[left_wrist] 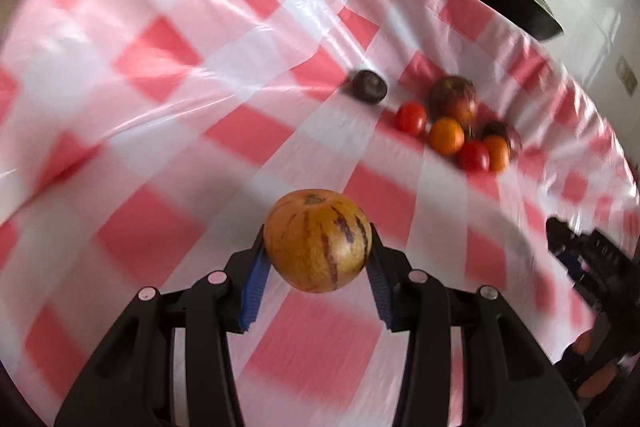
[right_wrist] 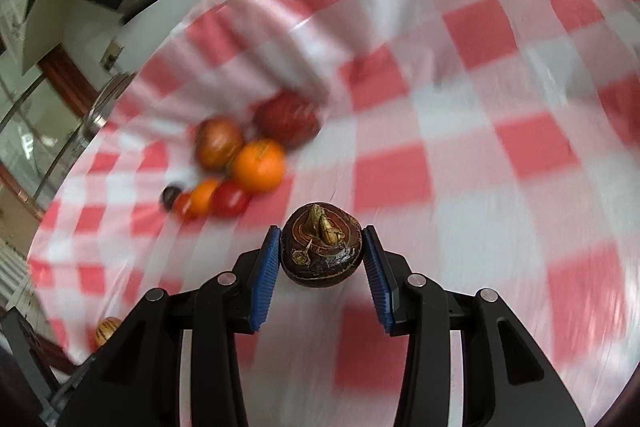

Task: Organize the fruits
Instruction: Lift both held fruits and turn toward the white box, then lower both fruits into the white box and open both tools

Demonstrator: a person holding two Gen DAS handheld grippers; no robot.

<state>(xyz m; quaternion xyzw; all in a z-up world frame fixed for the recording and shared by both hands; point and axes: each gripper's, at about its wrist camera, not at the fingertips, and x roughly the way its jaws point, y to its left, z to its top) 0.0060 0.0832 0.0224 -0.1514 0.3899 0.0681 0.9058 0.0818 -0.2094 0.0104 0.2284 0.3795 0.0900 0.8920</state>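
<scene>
Golden-skinned and purple-striped, the pepino melon [left_wrist: 318, 241] sits clamped between the blue ribbed pads of the left gripper [left_wrist: 318, 255], carried clear above the red-and-white checked tablecloth [left_wrist: 168, 75]. The jaws stand partly closed around its widest part, both pads pressing on its flanks. In the right gripper [right_wrist: 322, 253] a dark, glossy mangosteen [right_wrist: 322, 251] with a dried greenish calyx is pinched the same way, jaws drawn in close on a smaller fruit, also held off the cloth.

Both fruits look to be mid-carry toward the cluster that lies near the far edge of the tabletop: a red apple [left_wrist: 454, 97], an orange [left_wrist: 446, 135], a tomato [left_wrist: 411, 117], a second tomato [left_wrist: 474, 155] and another orange fruit [left_wrist: 497, 151], all touching or nearly so. A dark round fruit [left_wrist: 369, 87], probably another mangosteen, rests just beside that group, apart from it.

To do this step well, I judge that each fruit should be brought down beside its own kind, not dropped onto the pile: the round fruits there will roll if nudged. The pepino's smooth skin could slip, so the grip should be kept level and released only once the fruit touches the cloth. The cloth is thin and glossy, with creases; dragging a pad across it would likely shift the group.

A black frying pan [left_wrist: 508, 1] stands beyond the table, well apart from everything.
</scene>
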